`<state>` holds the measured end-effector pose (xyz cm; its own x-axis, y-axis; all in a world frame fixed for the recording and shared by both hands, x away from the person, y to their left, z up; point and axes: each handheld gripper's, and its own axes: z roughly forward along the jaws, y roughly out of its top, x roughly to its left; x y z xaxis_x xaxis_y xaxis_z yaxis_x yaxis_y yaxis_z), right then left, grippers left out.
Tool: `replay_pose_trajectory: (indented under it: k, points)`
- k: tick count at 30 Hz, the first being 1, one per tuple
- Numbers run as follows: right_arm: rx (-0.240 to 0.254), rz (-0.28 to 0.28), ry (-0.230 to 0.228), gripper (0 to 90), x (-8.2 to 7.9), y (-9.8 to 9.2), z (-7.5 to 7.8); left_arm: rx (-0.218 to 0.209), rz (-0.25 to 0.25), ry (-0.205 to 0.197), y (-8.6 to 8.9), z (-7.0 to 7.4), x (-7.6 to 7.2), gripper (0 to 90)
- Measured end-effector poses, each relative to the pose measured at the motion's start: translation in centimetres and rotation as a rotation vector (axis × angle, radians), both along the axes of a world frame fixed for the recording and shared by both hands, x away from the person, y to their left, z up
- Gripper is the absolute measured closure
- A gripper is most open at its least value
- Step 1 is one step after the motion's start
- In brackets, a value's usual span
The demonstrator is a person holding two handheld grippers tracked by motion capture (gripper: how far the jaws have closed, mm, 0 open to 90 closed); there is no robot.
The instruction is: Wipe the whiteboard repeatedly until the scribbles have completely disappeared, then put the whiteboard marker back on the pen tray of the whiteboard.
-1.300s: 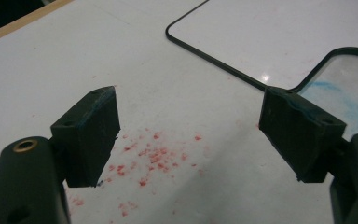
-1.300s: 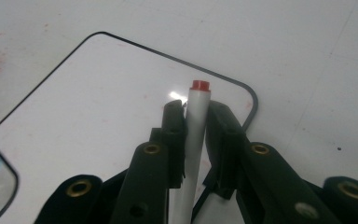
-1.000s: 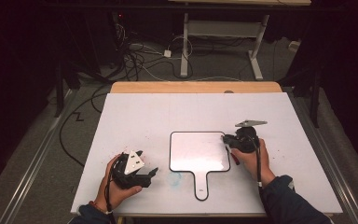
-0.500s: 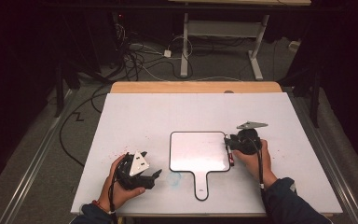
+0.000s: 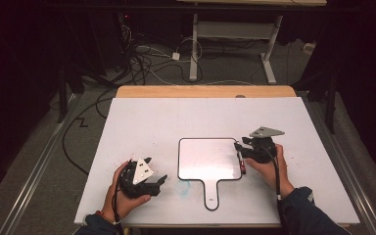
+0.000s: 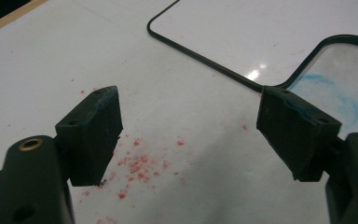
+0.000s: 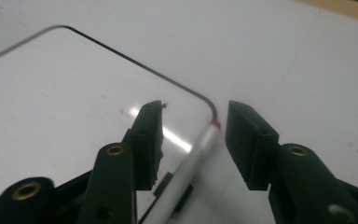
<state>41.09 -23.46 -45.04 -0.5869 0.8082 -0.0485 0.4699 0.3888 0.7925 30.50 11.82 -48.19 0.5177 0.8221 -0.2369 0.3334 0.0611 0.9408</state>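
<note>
A white paddle-shaped board [image 5: 208, 159] with a black rim and a short handle lies flat on the white table [image 5: 176, 117]. My right gripper [image 5: 239, 152] sits at the board's right edge, open. A silver marker [image 7: 191, 168] with a red tip lies between its jaws at the board's corner [image 7: 51, 93], with a gap on each side. The marker [image 5: 244, 165] runs along that edge. My left gripper [image 5: 157, 170] is held open to the left of the handle, nothing between its jaws [image 6: 191, 126]. The board's rim [image 6: 205, 58] lies just beyond them.
Red crumbs [image 6: 137, 165] speckle the table under the left gripper. A pale blue smear [image 5: 183, 186] marks the table beside the board's handle. A wooden strip [image 5: 205, 91] edges the table's far side. Cables and desk legs stand on the floor beyond.
The left hand has turned a little and shifted slightly right. The right gripper has eased a touch nearer along the board's right edge.
</note>
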Motion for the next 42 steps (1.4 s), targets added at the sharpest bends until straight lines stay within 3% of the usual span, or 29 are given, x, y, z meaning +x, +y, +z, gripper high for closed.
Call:
replay_pose_trajectory:
  k: [5, 14, 16, 19, 34, 42]
  points:
    - [0.011, 0.068, -0.076, 53.9, -0.9, 0.0, 1.1, 0.007, 0.013, 0.003, 0.2, -0.2, 0.2, 21.3]
    - [0.042, 0.143, -0.187, 37.5, -2.4, -0.7, 3.3, 0.018, 0.017, 0.005, 0.2, -0.6, 0.9, 21.2]
    - [0.025, 0.149, -0.214, 34.7, -2.7, -1.0, 3.7, 0.023, 0.019, 0.006, 0.1, -0.6, 0.9, 21.3]
    - [0.03, 0.174, -0.234, 33.4, -3.2, -1.4, 4.1, 0.024, 0.019, 0.01, 0.1, -0.7, 0.9, 21.3]
    - [0.028, 0.192, -0.28, 26.6, -5.4, -3.3, 5.1, 0.026, 0.021, 0.013, 0.3, -0.8, 0.7, 21.2]
    - [-0.002, 0.16, -0.306, 20.6, -7.5, -6.0, 4.0, 0.014, 0.025, 0.007, 0.5, -0.5, 0.8, 21.2]
